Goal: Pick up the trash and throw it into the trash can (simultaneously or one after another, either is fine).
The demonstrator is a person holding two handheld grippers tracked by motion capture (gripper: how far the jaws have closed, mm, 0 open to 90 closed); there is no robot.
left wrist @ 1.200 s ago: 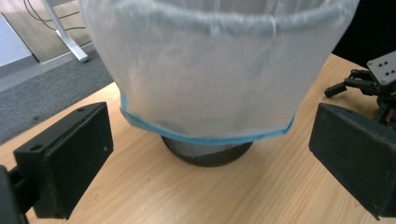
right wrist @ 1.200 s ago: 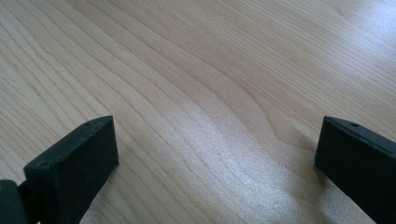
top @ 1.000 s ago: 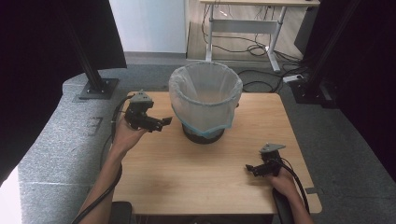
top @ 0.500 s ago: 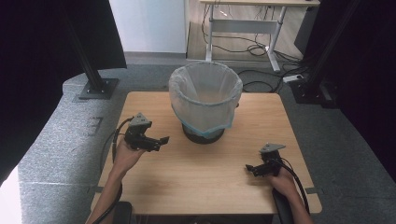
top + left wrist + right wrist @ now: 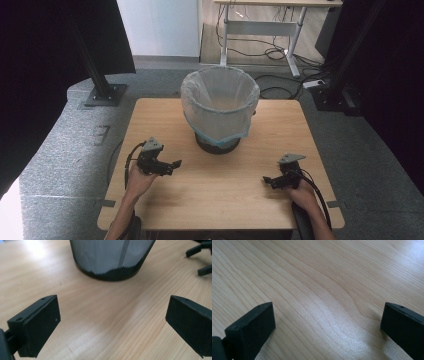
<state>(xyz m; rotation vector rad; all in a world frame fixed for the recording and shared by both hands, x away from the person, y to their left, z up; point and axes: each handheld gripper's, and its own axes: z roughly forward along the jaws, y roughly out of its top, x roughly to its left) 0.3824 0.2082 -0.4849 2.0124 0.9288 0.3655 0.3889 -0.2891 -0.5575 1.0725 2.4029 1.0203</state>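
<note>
Where the person's left forearm comes up from the bottom edge of the high view, the left gripper [image 5: 169, 165] sits low over the wooden table [image 5: 260, 205], at about eight o'clock from the table's middle. Its jaws are spread wide with nothing between them, and they point toward three o'clock. In the left gripper view the same jaws frame bare wood, and the dark mesh base of the wastebasket [image 5: 112, 257] stands at twelve o'clock beyond them, well clear of the tips.

At the table's twelve o'clock side stands that wastebasket [image 5: 220, 107], upright, lined with a pale translucent bag [image 5: 200, 97] whose edge folds down over the rim. A light blue band shows under the fold. It is the thing nearest the left gripper, and neither gripper touches it.

At about four o'clock lies the right gripper [image 5: 270, 180], held in the person's right hand [image 5: 303, 192], pointing toward nine o'clock. Its jaws are also wide apart and hold nothing; the right gripper view shows plain wood grain between them.
</note>
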